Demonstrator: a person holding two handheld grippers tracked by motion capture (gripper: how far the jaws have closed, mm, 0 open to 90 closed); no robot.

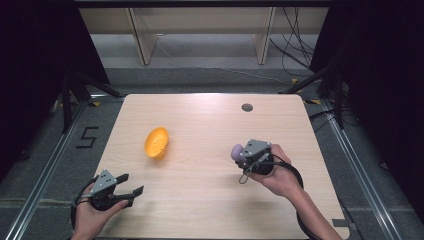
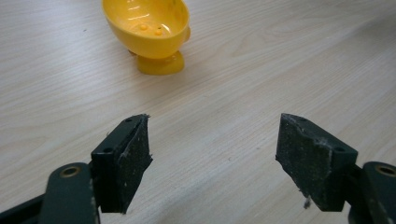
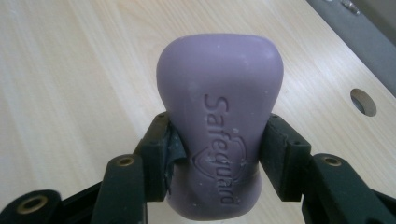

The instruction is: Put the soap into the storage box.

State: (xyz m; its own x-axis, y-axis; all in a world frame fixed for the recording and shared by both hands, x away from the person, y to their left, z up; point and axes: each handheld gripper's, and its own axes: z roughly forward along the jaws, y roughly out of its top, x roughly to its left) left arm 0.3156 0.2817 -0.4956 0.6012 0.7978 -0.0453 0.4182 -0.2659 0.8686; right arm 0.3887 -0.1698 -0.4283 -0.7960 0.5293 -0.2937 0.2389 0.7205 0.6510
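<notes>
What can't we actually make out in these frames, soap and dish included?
- Purple soap bar: its lower end is cut off by the bottom edge of the right gripper view; its sides are covered by the jaws of the right gripper.
- Same bar, high view: too small to read its lettering.
- Yellow soap dish: its top rim is cut off by the upper edge of the left gripper view.

Your surface [image 1: 210, 200] is a pale wood-grain top with rounded corners, resting on a grey floor [image 1: 350, 150]. Only 1 thing lies directly on it: a yellow bowl [image 1: 157, 142], tipped on its side at about 9 o'clock from the middle, its open mouth turned toward your near edge. In the left gripper view its small foot touches the wood. A round grommet hole [image 1: 247, 107] sits at 1 o'clock near the far edge.
</notes>
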